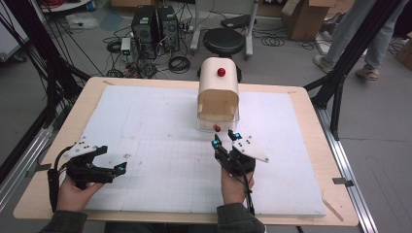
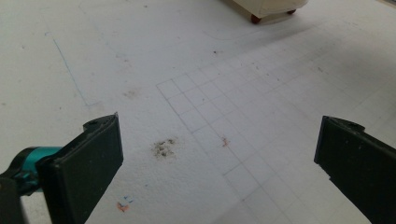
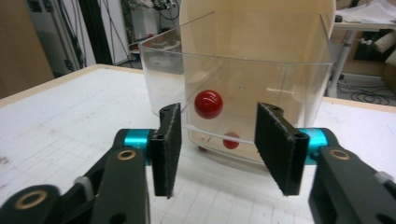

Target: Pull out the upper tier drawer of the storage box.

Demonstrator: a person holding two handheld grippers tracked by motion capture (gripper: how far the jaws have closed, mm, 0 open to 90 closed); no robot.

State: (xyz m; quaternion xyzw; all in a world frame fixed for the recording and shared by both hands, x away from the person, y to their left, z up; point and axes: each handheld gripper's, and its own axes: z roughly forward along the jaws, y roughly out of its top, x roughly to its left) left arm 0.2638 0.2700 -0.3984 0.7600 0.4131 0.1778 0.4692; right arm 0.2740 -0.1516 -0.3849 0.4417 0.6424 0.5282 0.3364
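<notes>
A cream box with a rounded lid [image 1: 218, 90] stands at the back middle of the white gridded board [image 1: 160, 131], with a red knob [image 1: 221, 72] on top. Its clear plastic drawer front [image 3: 289, 88] carries a second red knob [image 3: 208, 103]. My right gripper [image 1: 225, 138] [image 3: 220, 119] sits just in front of that drawer, open, with the knob beyond its pads and nothing between them. My left gripper [image 1: 114, 158] [image 2: 219, 135] rests low over the board at the near left, wide open and empty. The box's corner and a red foot [image 2: 255, 18] appear far off in the left gripper view.
The board lies on a wooden table [image 1: 63, 145]. Behind it on the floor are a black stool [image 1: 223, 41], computer towers [image 1: 155, 24], cables and cardboard boxes [image 1: 306, 17]. A person's legs [image 1: 359, 43] stand at the back right. Black stand legs [image 1: 340, 73] flank the table.
</notes>
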